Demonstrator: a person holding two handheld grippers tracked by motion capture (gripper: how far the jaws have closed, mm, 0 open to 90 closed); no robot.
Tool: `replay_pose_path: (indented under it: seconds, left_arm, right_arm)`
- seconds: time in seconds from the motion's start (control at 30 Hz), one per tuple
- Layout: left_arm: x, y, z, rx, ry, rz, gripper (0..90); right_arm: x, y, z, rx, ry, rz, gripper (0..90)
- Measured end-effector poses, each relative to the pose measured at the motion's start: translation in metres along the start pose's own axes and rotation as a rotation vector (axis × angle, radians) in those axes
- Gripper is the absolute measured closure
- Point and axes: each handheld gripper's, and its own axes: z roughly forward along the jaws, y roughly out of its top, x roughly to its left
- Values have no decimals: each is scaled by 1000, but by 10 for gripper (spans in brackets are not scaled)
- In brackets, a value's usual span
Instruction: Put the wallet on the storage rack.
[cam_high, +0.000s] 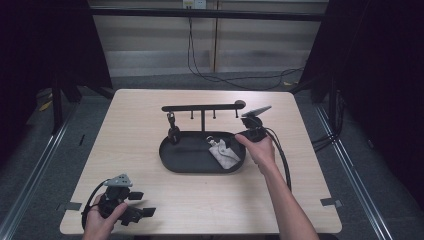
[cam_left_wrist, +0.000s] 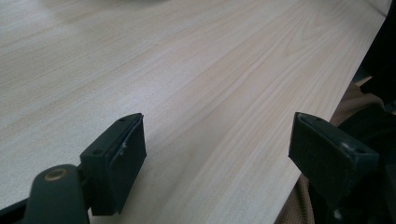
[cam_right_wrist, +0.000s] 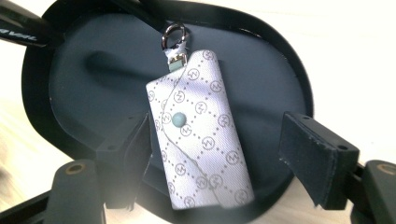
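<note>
Left hand (cam_high: 100, 225) low at the near left, holding the left gripper (cam_high: 142, 212) with jaws spread wide, pointing right. Right forearm (cam_high: 290, 200) reaches forward and left; right hand (cam_high: 257, 150) grips the right gripper (cam_high: 223, 145), tilted downward. Its jaws stand apart in the right gripper view, pads (cam_right_wrist: 315, 156) clamping nothing.

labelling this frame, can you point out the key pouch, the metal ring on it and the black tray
key pouch (cam_right_wrist: 198, 135), right gripper view, on the patterned front flap
metal ring (cam_right_wrist: 174, 33), right gripper view, on the ring's loop at the pouch's top
black tray (cam_high: 187, 152), high view, on its bare floor
</note>
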Motion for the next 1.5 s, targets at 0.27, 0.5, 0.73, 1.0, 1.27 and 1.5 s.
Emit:
replay_pose_path:
  seconds: [0.27, 0.5, 0.73, 1.0, 1.27, 1.5]
  left_arm:
    - [2, -1, -2, -33, 9, -29, 189]
    - [3, -1, -4, -41, 13, -31, 189]
    - [4, -2, -5, -44, 5, -38, 189]
    - [2, -2, -4, -57, -2, -49, 189]
    - [3, -2, -3, -55, -1, -54, 189]
    - [2, -3, -5, -95, 15, -61, 189]
  right_arm:
    - [1, -6, -11, -50, 16, -33, 251]
    - [5, -14, -20, -82, 18, -72, 254]
    - [7, -28, -23, -97, 38, -104, 282]
    - [-8, -51, -35, -152, 43, -119, 281]
    - [-18, -72, -42, -190, 26, -138, 205]
    - [-21, -91, -49, -210, 26, -139, 176]
